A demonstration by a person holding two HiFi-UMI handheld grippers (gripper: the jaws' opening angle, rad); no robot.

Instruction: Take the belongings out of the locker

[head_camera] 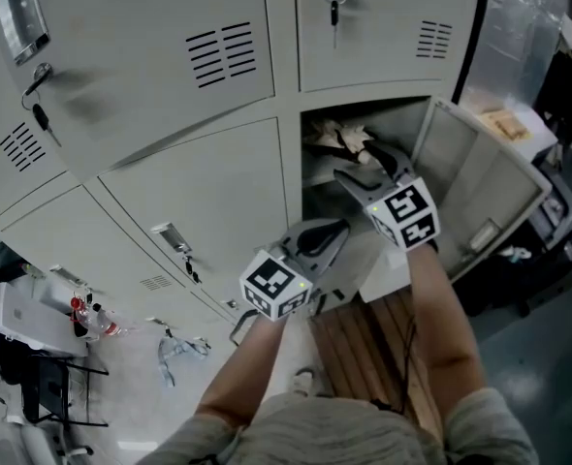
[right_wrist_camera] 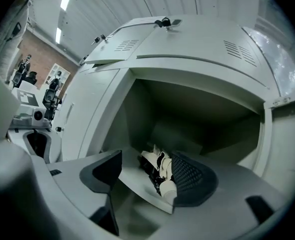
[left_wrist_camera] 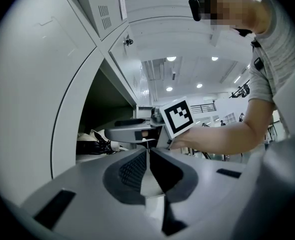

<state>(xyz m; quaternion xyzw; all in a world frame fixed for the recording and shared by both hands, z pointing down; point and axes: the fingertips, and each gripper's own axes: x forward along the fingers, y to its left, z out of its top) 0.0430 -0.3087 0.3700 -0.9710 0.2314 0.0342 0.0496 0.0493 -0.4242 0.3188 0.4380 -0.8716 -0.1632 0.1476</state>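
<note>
The open locker compartment (head_camera: 364, 143) holds a crumpled pile of cream and black belongings (head_camera: 342, 140) on its shelf, seen also as the pile (right_wrist_camera: 159, 168) in the right gripper view and the pile (left_wrist_camera: 95, 143) in the left gripper view. My right gripper (head_camera: 362, 172) is open at the compartment's mouth, its jaws wide apart just in front of the pile, nothing between them. My left gripper (head_camera: 325, 238) hangs lower, below the shelf, with its jaws shut together and empty.
The locker's door (head_camera: 480, 187) stands swung open to the right. Closed locker doors with keys in their locks (head_camera: 333, 3) surround the compartment. A wooden bench (head_camera: 378, 352) lies under my arms. Bottles and clutter (head_camera: 87, 318) sit on the floor at left.
</note>
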